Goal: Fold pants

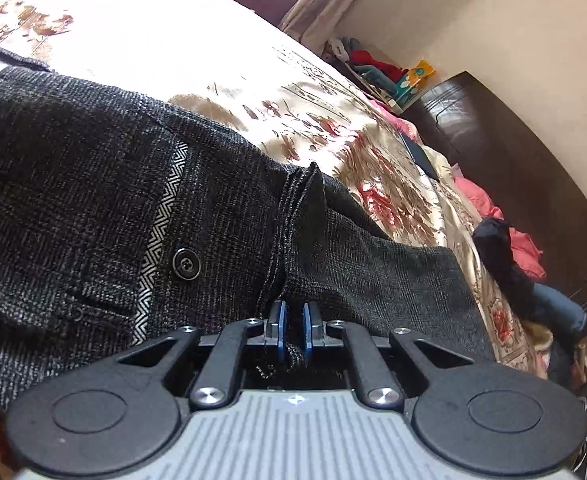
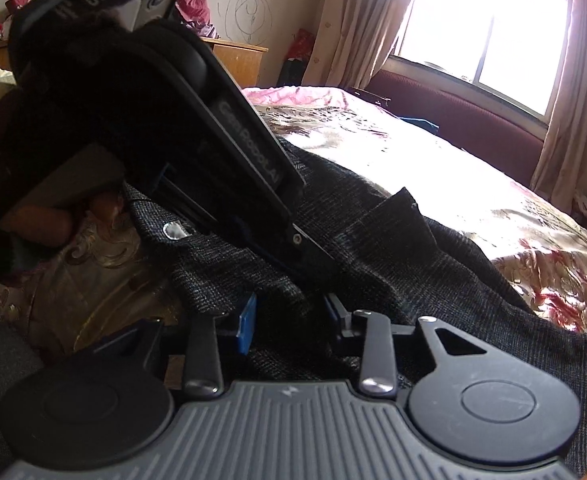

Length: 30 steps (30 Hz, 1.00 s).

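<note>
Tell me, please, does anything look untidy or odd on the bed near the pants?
Nothing looks damaged. The pants lie bunched, with a fold ridge at the left tool, which pinches it. Loose clothes are piled at the far edge of the floral bedspread.

1 pr dark tweed pants (image 1: 73, 168) on 1 bed (image 1: 173, 48) w/ floral cover. 1 black button (image 1: 186, 264) on pants, 1 zigzag trim strip (image 1: 161, 240). 2 grippers: left gripper (image 1: 293, 324), right gripper (image 2: 293, 316), 2 blue pads each. 1 window (image 2: 493, 20), 2 curtains (image 2: 357, 20). 1 dark headboard (image 1: 513, 152).
</note>
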Available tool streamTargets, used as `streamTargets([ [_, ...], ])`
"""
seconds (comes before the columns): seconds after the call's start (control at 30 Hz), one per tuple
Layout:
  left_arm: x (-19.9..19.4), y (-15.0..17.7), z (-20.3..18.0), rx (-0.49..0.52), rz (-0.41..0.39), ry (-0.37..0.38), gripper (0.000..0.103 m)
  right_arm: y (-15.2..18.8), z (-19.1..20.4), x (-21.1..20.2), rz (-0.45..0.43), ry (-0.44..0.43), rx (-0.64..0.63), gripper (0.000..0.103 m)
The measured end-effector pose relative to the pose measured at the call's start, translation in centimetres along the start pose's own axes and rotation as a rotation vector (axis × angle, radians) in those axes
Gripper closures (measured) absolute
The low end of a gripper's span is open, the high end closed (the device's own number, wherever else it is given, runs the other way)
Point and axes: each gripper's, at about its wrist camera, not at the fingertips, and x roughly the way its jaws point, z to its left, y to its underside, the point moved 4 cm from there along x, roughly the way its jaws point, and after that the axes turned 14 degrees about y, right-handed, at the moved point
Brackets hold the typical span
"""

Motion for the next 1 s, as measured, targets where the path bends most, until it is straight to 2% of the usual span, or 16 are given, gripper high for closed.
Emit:
streamTargets([
  [0.07, 0.0, -0.1, 0.0, -0.018, -0.007, -0.006, 0.080, 0.1, -0.5, 0.1, -0.003, 0.004, 0.007, 0.068],
  [0.13, 0.3, 0.1, -0.6, 0.010, 0.011, -0.003, 0.072, 0.1, -1.1, 0.2, 0.006, -0.001, 0.036, 0.068],
  [0.17, 0.2, 0.2, -1.0, 0.025, 0.022, 0.010, 0.062, 0.0, -1.1, 0.0, 0.006, -0.004, 0.045, 0.068],
  [0.2, 0.2, 0.2, -1.3, 0.037, 0.028, 0.014, 0.057, 0.1, -1.1, 0.2, 0.003, -0.006, 0.044, 0.067],
  [0.3, 0.5, -0.1, -2.0, 0.075, 0.050, 0.024, 0.051, 0.3, -1.4, 0.1, -0.003, -0.010, 0.035, 0.067],
  [0.37, 1.0, -0.2, -2.4, 0.114, 0.068, -0.013, 0.051, 0.3, -1.7, 0.3, 0.001, -0.014, 0.047, 0.067],
  [0.5, -0.4, -0.7, -3.1, 0.224, 0.002, -0.156, 0.049, 0.5, -2.4, -0.1, 0.008, -0.004, 0.082, 0.067],
  [0.63, 0.8, -0.8, -1.9, 0.152, 0.055, -0.105, 0.048, 0.6, -2.5, 0.3, 0.007, -0.014, 0.094, 0.066],
  [0.77, 1.9, -1.3, -1.9, 0.137, 0.082, -0.088, 0.048, 0.5, -3.1, 0.0, 0.004, -0.018, 0.103, 0.066],
  [0.87, 1.4, -1.1, -3.3, 0.158, 0.096, -0.024, 0.050, 0.8, -3.7, 0.0, 0.004, -0.020, 0.119, 0.066],
  [0.93, 1.7, -0.8, -2.9, 0.179, 0.120, -0.080, 0.050, 1.0, -4.1, 0.0, -0.001, -0.019, 0.132, 0.065],
  [1.0, 2.7, -0.6, -1.8, 0.157, 0.144, -0.118, 0.054, 1.1, -4.4, 0.3, 0.004, -0.017, 0.149, 0.064],
])
